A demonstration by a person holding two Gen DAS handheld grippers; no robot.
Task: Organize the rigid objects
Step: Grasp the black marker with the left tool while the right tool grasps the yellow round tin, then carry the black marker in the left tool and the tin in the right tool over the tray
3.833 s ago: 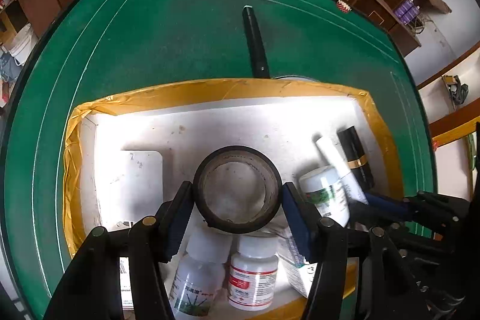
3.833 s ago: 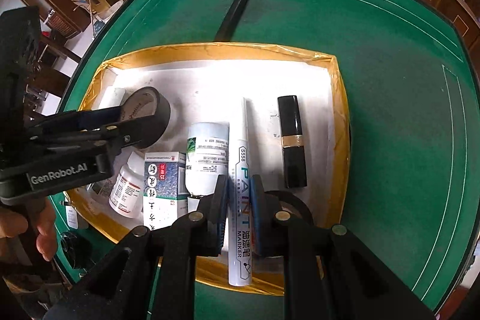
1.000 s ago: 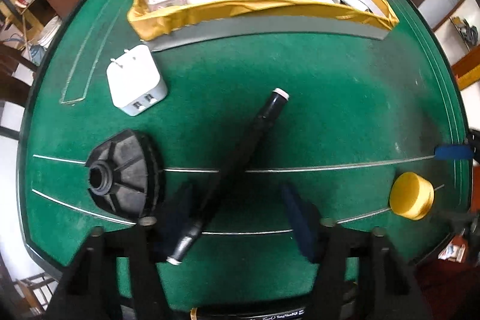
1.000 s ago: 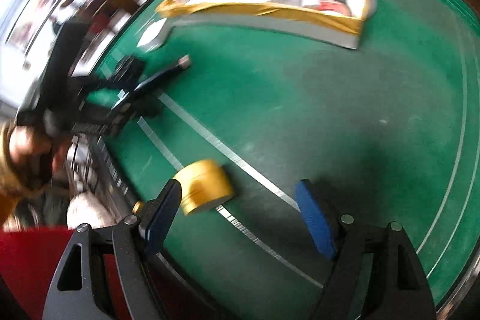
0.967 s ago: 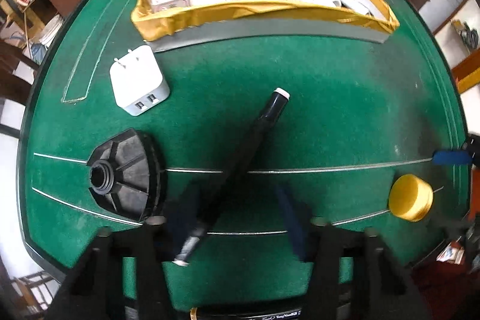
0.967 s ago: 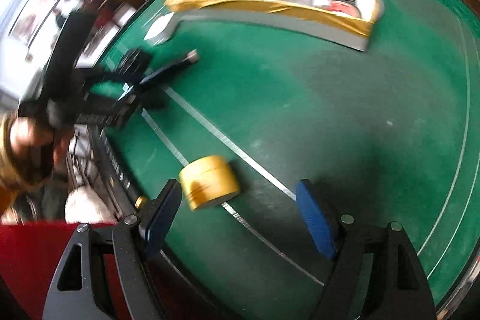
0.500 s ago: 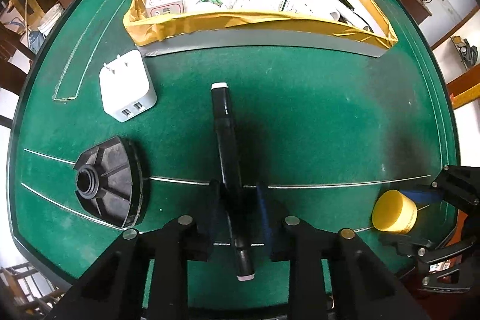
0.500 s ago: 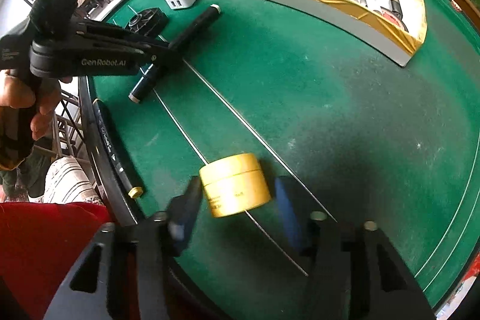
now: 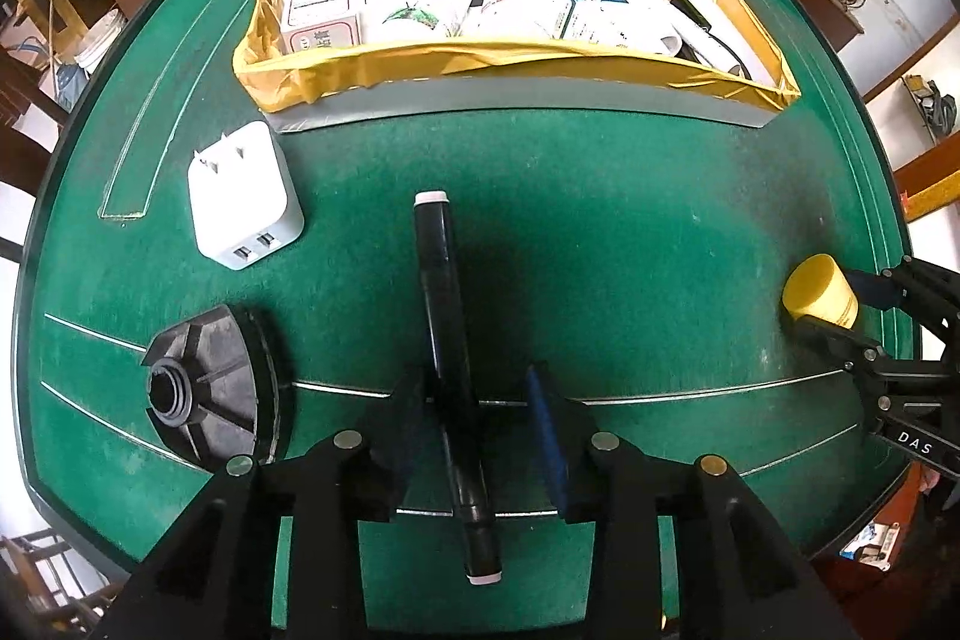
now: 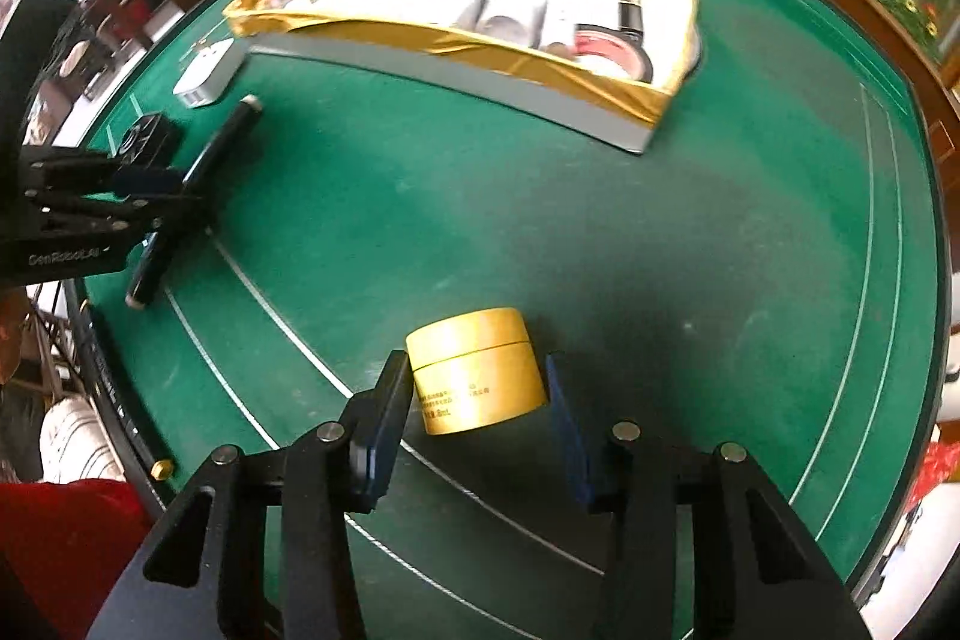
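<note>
The left gripper (image 9: 480, 418) had its jaws around the black marker (image 9: 450, 358), though with a visible gap on the right side, so a firm grip could not be confirmed. The marker lay on the green felt table (image 9: 630, 232), its long axis running straight away from the camera, white-tipped far end toward the tray (image 9: 510, 64). A second earlier it had lain diagonally between wide-open jaws. The right gripper (image 10: 480, 400) bracketed the yellow jar (image 10: 474, 370), left pad touching, right pad just clear; earlier the jar sat off to the left of wide-open jaws. Its label print was too small to read. "GenRobot.AI" showed on the left gripper's body. Beyond lay a black ribbed disc (image 9: 216, 394), a white charger (image 9: 240, 202), and the gold-lined tray.
</note>
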